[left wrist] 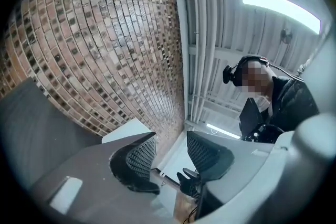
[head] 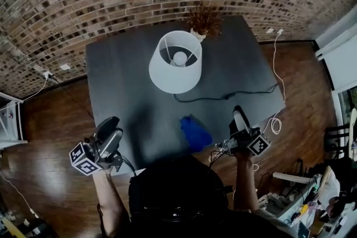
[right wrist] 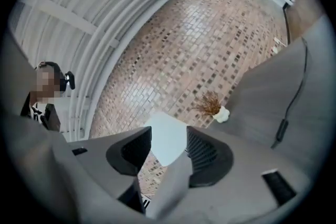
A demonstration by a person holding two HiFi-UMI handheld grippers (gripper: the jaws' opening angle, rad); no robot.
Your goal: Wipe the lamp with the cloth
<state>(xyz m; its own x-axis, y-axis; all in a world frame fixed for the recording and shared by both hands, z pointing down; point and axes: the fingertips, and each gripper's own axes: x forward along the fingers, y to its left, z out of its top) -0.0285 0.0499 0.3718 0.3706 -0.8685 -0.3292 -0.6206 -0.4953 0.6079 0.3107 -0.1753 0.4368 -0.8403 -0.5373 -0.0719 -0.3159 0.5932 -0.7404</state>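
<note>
Cloth [head: 195, 132] lies bunched at the desk's [head: 122, 81] near edge; the lamp [head: 175, 67] stands farther back. Left gripper [head: 110, 126] and right gripper [head: 240, 117] hover nearby, fingers released and empty. Wiping seems not under way, so the next move is to grasp the cloth.

— Clothing?
— Black fabric top [head: 175, 192], plus black head-mounted camera rig [left wrist: 237, 70] with a band over the head.
— And the hand-held tools?
— Grey moulded-plastic left gripper [left wrist: 170, 157] and matching right gripper [right wrist: 169, 152], both with black ribbed pads [left wrist: 143, 155]. Black-and-white square-marker cube [head: 83, 160] on the left, another [head: 258, 145] on the right. Thin loose wires [head: 218, 149] beside the right one.
</note>
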